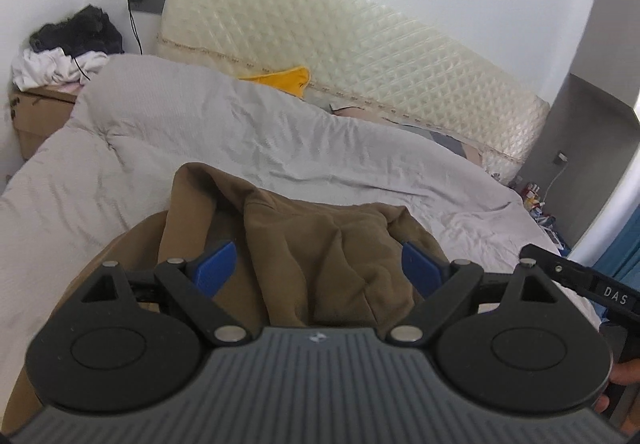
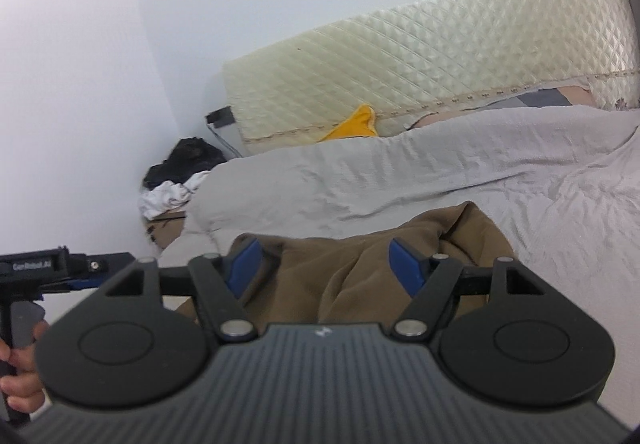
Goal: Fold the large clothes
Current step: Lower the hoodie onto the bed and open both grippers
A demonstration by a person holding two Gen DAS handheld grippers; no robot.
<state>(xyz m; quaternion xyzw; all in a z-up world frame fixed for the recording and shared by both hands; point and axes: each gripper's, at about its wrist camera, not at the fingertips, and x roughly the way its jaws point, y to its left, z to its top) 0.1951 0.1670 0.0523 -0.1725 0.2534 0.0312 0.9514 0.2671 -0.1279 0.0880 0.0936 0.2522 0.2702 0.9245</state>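
Note:
A brown garment [image 1: 316, 244] lies bunched on the grey bed cover [image 1: 120, 164], right in front of both grippers. My left gripper [image 1: 318, 264] is open, its blue pads [image 1: 214, 264] spread wide on either side of the brown folds, close over them. My right gripper [image 2: 326, 264] is open too, its blue pads [image 2: 406, 264] either side of the same garment [image 2: 360, 268], which lies on the bed cover [image 2: 400, 180]. Neither holds cloth. The right gripper's handle [image 1: 592, 284] shows at the right edge of the left wrist view; the left one [image 2: 36, 268] at the left of the right wrist view.
A cream quilted mattress pad [image 1: 340, 48] leans on the wall behind the bed. A yellow cloth [image 1: 288, 78] lies by it. A cardboard box [image 1: 36, 116] with black and white clothes [image 1: 68, 48] stands at the bed's far left. A grey cabinet [image 1: 580, 148] stands at right.

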